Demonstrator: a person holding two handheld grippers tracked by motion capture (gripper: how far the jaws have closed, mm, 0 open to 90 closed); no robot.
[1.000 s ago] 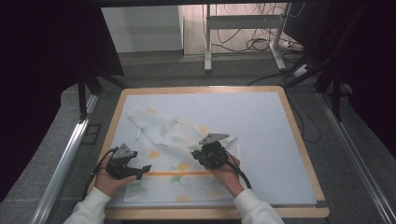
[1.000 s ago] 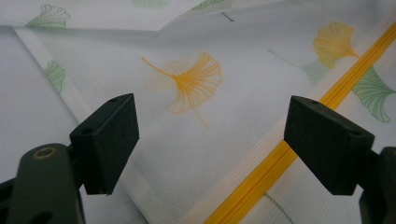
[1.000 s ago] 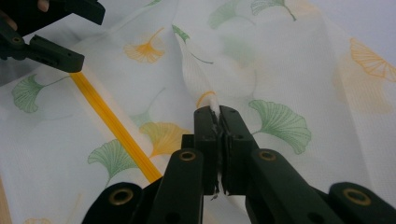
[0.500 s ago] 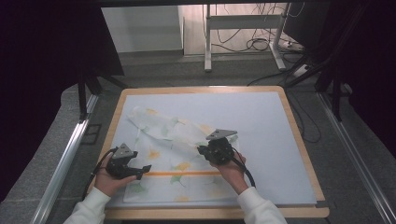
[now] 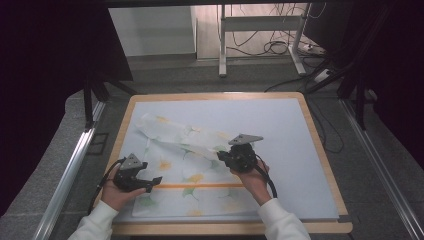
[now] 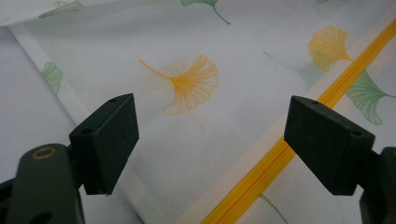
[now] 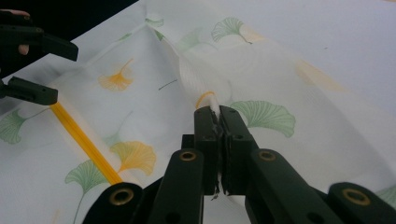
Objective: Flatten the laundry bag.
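High view: leaf-print cloth (image 5: 190,170) on left half of surface (image 5: 295,145); right half bare. Left gripper (image 5: 134,176) at cloth's left edge, right gripper (image 5: 240,154) mid-cloth.
Left gripper view: jaws wide apart, nothing held, over orange stripe (image 6: 299,126).
Right gripper view: jaws pinched on raised cloth fold (image 7: 205,93)

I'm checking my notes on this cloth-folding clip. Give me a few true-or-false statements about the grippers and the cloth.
1. The right gripper is shut on the ginkgo-print cloth. True.
2. The left gripper is clamped shut. False: its jaws stand wide apart over the cloth.
3. An orange stripe runs across the cloth. True.
4. The cloth lies perfectly flat. False: part is lifted and creased at the right gripper.
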